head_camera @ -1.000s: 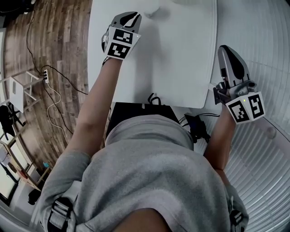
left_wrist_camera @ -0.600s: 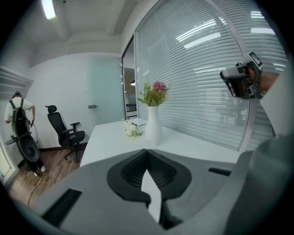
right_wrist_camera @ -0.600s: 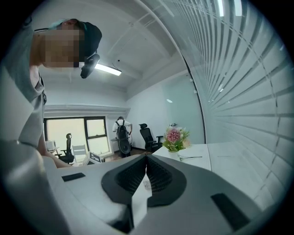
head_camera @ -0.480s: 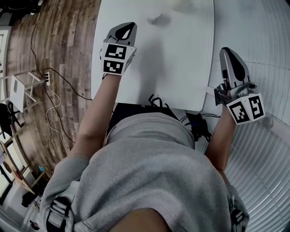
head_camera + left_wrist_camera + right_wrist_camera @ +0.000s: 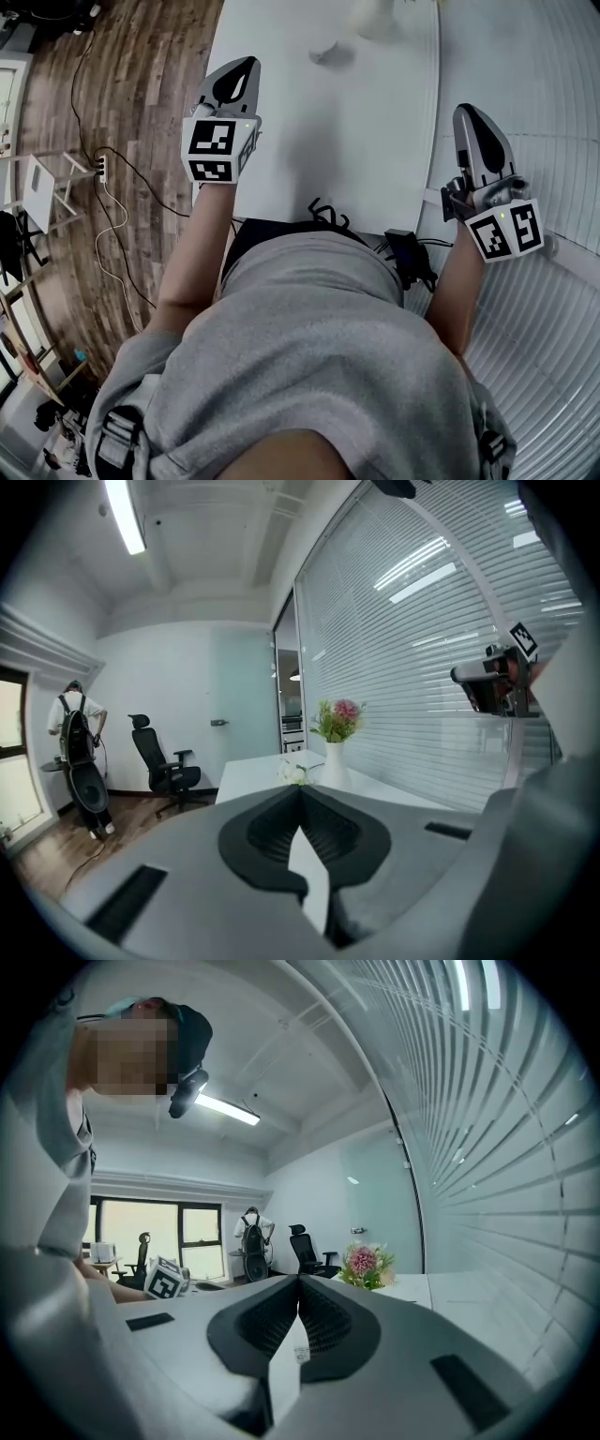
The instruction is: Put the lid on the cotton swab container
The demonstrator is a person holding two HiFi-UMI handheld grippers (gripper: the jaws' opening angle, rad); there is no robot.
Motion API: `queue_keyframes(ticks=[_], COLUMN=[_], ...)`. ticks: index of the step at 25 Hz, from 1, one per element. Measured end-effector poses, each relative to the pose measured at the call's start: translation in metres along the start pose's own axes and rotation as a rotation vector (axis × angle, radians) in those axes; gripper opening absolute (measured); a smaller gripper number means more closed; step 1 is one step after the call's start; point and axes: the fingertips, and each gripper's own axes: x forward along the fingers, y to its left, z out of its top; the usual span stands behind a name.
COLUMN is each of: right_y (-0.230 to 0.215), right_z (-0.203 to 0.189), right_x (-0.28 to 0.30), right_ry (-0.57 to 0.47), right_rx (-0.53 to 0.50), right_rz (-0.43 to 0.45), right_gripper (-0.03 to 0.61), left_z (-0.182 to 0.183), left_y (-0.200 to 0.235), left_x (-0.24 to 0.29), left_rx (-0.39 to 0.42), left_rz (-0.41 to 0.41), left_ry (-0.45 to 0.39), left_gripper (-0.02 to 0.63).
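Top: loose grey short-sleeved shirt [image 5: 309,375].
Shoulders: dark straps [image 5: 120,439] with buckles, one on each side.
Left tongs [image 5: 242,67]: grey shell, black inset, black-and-white marker cube.
Right tongs [image 5: 467,112]: matching grey shell, marker cube behind.

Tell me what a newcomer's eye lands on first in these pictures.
First come the two grey handheld grippers. The left gripper is over the left edge of the white table, and the right gripper is off its right edge by the window blinds. Both have their jaws shut on nothing. Next is the vase of pink flowers at the table's far end.
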Motion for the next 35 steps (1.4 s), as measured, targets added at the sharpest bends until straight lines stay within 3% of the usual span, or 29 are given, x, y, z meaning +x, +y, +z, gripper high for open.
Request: queue_keyframes(ticks=[12, 19, 35], right_y=[0.005, 0.008, 0.011], right_z=[0.019, 0.021, 0.032], right_x=[-0.010, -0.011, -0.004], right_ry=[-0.045, -0.058, -0.124], right_rx=[-0.061, -0.107, -0.104], right_rz=[-0.004, -0.009, -0.007], right_gripper=[0.026, 0.025, 0.025], left_z=[0.050, 0.057, 0.067], left_y=[0.029, 0.045, 0.038], left_x=[-0.065, -0.082, -0.094], left_rx=[0.021, 0.016, 0.047], left_rz=[0.089, 0.143, 0.163], left_ry=[-0.108, -0.137, -0.161], left_gripper=[0.006, 0.006, 0.006])
